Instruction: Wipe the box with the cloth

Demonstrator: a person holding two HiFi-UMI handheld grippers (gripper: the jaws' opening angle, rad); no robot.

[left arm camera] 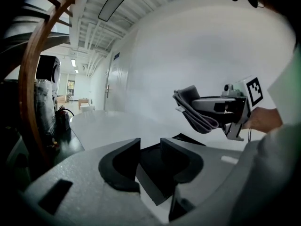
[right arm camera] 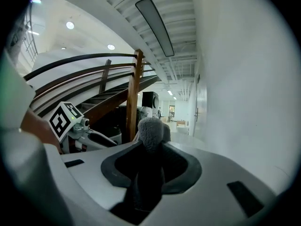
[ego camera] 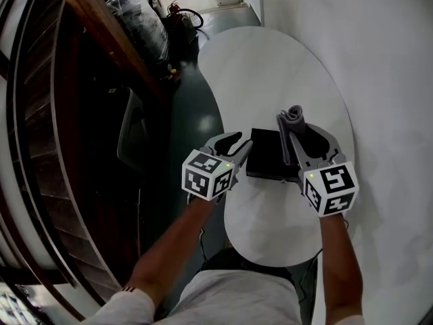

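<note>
Both grippers at the black box (ego camera: 266,156) on the white oval table (ego camera: 270,66).
My left gripper (ego camera: 243,141) has its jaws apart, the box's left corner in the gap, not pinched. My right gripper (ego camera: 304,128) is clamped on the folded grey cloth (ego camera: 293,114), held in the air over the box's right side. Box lies flat on the near half of the table. White wall (ego camera: 385,59) on the right, dark glossy floor (ego camera: 193,124) on the left, wooden stair rail (ego camera: 101,22) beyond.
</note>
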